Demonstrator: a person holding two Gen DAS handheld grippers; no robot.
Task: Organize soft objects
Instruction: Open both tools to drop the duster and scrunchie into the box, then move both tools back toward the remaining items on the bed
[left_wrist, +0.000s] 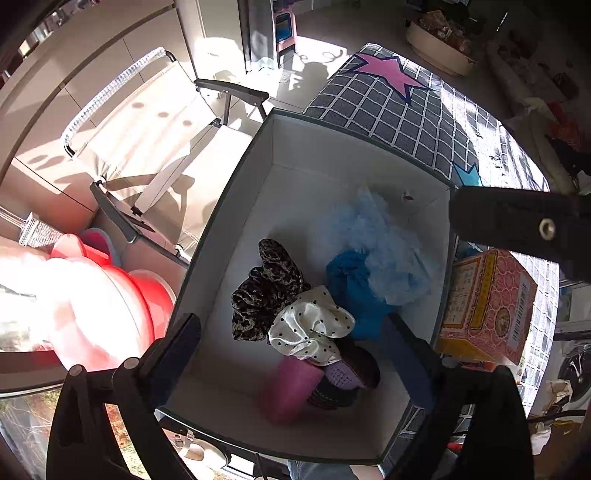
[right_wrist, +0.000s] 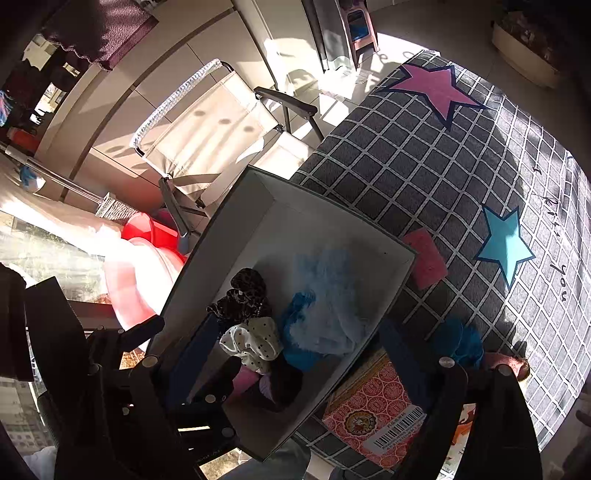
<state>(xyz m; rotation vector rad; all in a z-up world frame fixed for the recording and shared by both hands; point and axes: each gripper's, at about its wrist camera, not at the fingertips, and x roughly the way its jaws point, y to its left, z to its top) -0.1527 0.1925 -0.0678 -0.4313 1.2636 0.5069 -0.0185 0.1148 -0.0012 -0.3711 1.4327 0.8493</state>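
A white-lined box (left_wrist: 240, 206) (right_wrist: 236, 236) stands on the checked tablecloth (right_wrist: 424, 166). In it lie a leopard scrunchie (left_wrist: 266, 288) (right_wrist: 242, 295), a white dotted scrunchie (left_wrist: 314, 328) (right_wrist: 255, 339), a pale blue fluffy piece (left_wrist: 384, 247) (right_wrist: 332, 295), a dark blue cloth (left_wrist: 351, 291), a pink piece (left_wrist: 291, 387) and a dark knit piece (left_wrist: 351, 373). My left gripper (left_wrist: 291, 328) hangs open over the box, above the dotted scrunchie, gripping nothing. My right gripper (right_wrist: 299, 336) is open too, straddling the box's right wall. A blue fluffy piece (right_wrist: 458, 343) lies on the cloth outside its right finger.
A red patterned carton (left_wrist: 487, 306) (right_wrist: 373, 410) stands against the box's right side. A pink pad (right_wrist: 424, 258) lies on the cloth beyond it. A folding chair (left_wrist: 147, 147) and red and pink basins (left_wrist: 122, 306) are on the floor to the left.
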